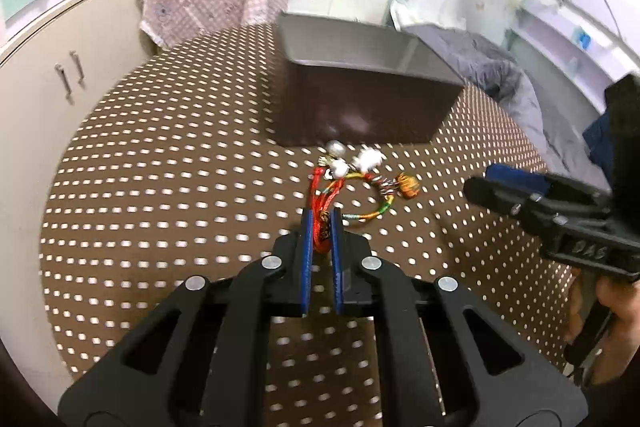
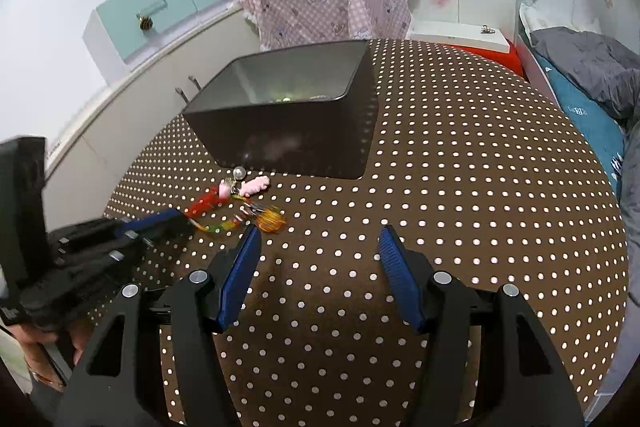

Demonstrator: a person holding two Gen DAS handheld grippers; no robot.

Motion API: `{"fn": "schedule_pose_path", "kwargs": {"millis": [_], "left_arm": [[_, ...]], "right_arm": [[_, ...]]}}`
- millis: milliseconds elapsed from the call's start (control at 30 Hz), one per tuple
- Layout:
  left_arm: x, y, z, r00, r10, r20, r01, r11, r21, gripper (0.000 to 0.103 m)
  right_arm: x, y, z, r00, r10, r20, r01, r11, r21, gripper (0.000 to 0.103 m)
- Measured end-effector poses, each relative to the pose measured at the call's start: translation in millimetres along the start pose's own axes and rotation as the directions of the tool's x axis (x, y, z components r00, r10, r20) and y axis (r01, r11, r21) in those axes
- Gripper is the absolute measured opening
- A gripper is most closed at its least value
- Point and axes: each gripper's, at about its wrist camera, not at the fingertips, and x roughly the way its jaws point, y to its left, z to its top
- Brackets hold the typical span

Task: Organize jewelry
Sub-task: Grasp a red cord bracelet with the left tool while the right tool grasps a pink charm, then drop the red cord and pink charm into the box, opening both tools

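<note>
Left gripper (image 1: 322, 217) pinched nearly closed, red cord bundle (image 1: 320, 227) caught between its blue pads; the grab looks made, the lift not yet, since the rest of the tangle lies on the dotted tablecloth (image 1: 160, 187). Just ahead of its tips: a multicoloured woven bracelet (image 1: 370, 213) with an orange charm (image 1: 407, 186), and pearl-like beads (image 1: 335, 148). Beyond those, the dark open box (image 1: 360, 99), near wall facing the tool. Right gripper (image 2: 316, 237) hangs with jaws roughly half apart, nothing between them, bare cloth beneath; the jewelry lies ahead and left of its left finger. Inside the box, a few small pale items show at the bottom, so some sorting seems done. Left to do, by my reading: carry this cluster across and drop it in.
</note>
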Motion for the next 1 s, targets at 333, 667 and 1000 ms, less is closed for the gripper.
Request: {"fn": "schedule_pose_path", "kwargs": {"millis": [333,667,1000], "left_arm": [[-39,33,8,0.994,0.035,0.108,-0.027,0.997,-0.072,0.008],[-39,45,15,0.992,0.037,0.118,-0.028,0.997,-0.077,0.008],[-41,24,30,0.989,-0.024,0.143,0.029,0.999,-0.038,0.008]], "right_arm": [[27,37,13,0.999,0.015,-0.036,-0.018,0.996,-0.088,0.058],[67,68,24,0.993,-0.095,-0.071,0.079,0.977,-0.198,0.049],[51,62,22,0.995,-0.077,-0.056,0.064,0.976,-0.207,0.024]]}}
